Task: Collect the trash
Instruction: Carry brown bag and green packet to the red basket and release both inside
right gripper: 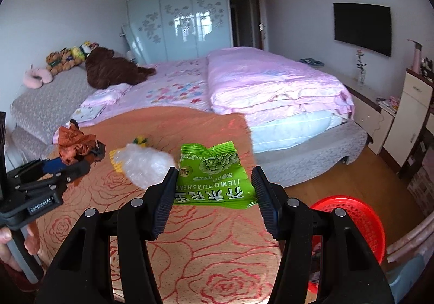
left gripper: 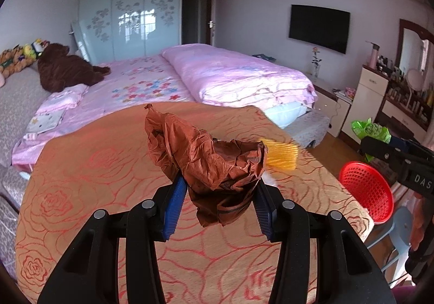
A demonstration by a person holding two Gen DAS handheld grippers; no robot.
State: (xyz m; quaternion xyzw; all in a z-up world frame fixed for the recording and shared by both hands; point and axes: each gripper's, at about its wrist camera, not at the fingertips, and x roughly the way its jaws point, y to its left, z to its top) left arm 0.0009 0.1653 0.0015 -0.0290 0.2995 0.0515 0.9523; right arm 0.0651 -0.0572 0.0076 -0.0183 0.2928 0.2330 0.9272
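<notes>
- Carrying both pieces across to the round red mesh plastic basket is the step we judge to be in hand, and it goes well if we keep each grip firm until the load is over the rim, then let go 1 at a time.
- From the left wrist view, our left gripper is clamped on the crumpled brown plastic bag, blue pads pressing it from both sides, lifted clear of the orange rose-patterned tablecloth.
- That bag is loose and bulky, so we would hold it low over the basket before releasing; a drooping tail could catch the rim.
- The left gripper tilts down and forward over the table; the basket sits off to its right, beyond the table edge, on a pale stool.
- A blurred yellow object lies on the cloth behind the bag; we cannot tell what it is.
- From the right wrist view, our right gripper is closed on the flat green snack packet, held by its 2 side edges above the cloth.
- It also points down and forward, with the basket just beside its right finger, low at the table's edge.
- A clear crumpled plastic wrapper lies on the table, not yet collected.
- The left gripper shows at this view's left edge, a hand on its handle.
</notes>
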